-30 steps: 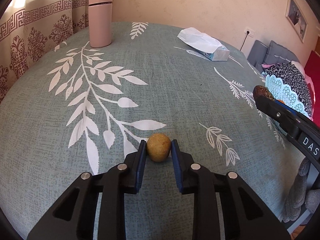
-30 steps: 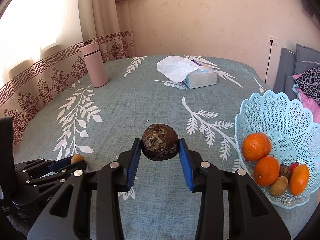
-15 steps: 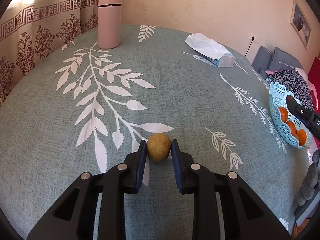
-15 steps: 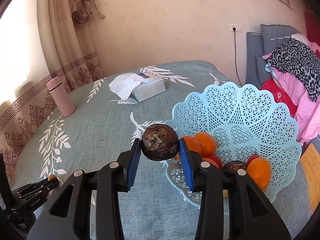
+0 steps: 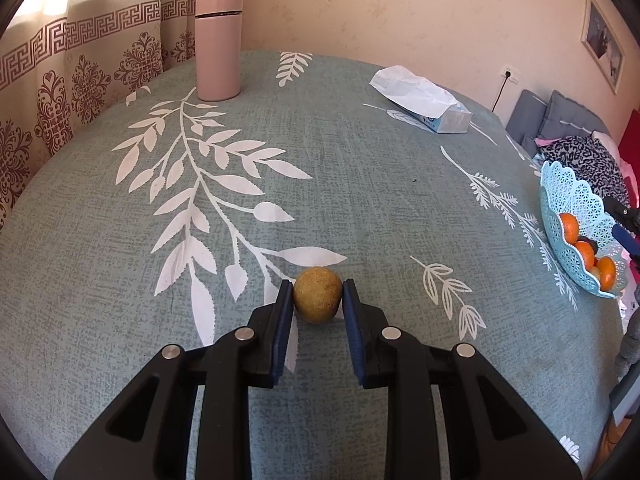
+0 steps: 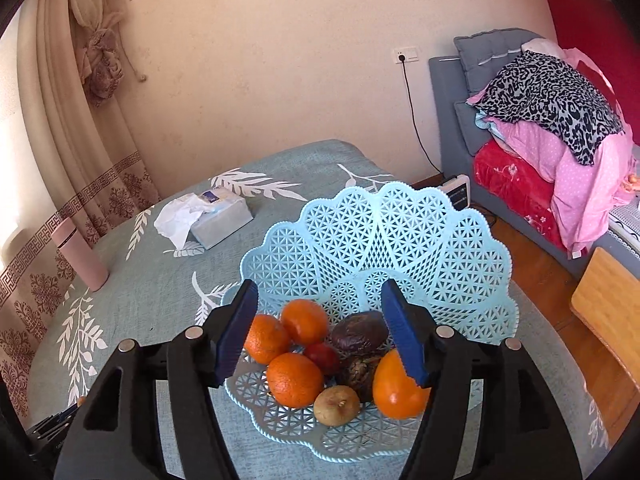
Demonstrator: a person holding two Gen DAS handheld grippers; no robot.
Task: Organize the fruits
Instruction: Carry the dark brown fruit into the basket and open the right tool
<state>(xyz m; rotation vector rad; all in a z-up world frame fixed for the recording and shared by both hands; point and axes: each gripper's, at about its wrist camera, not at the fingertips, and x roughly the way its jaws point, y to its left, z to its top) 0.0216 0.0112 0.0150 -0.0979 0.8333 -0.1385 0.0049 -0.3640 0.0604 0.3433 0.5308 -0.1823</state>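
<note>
My left gripper (image 5: 318, 292) is shut on a small yellow-brown round fruit (image 5: 318, 294) and holds it just above the tablecloth. My right gripper (image 6: 320, 324) is open and empty, hovering over the light blue lattice basket (image 6: 400, 240). In the basket lie several oranges (image 6: 294, 378), two dark brown wrinkled fruits (image 6: 359, 334), a small red fruit (image 6: 322, 356) and a small tan fruit (image 6: 336, 404). The basket also shows in the left wrist view (image 5: 568, 208) at the table's right edge, with my right gripper's fingers (image 5: 626, 236) beside it.
A pink tumbler (image 5: 218, 46) stands at the back left of the round table (image 5: 360, 152). A tissue box (image 5: 424, 102) lies at the back. A sofa with piled clothes (image 6: 552, 120) is beyond the table on the right, a wooden chair (image 6: 608, 300) near it.
My right gripper carried the dark brown fruit over the basket, opened and let it go; the fruit now lies in the basket. My left gripper still holds the yellow-brown fruit.
</note>
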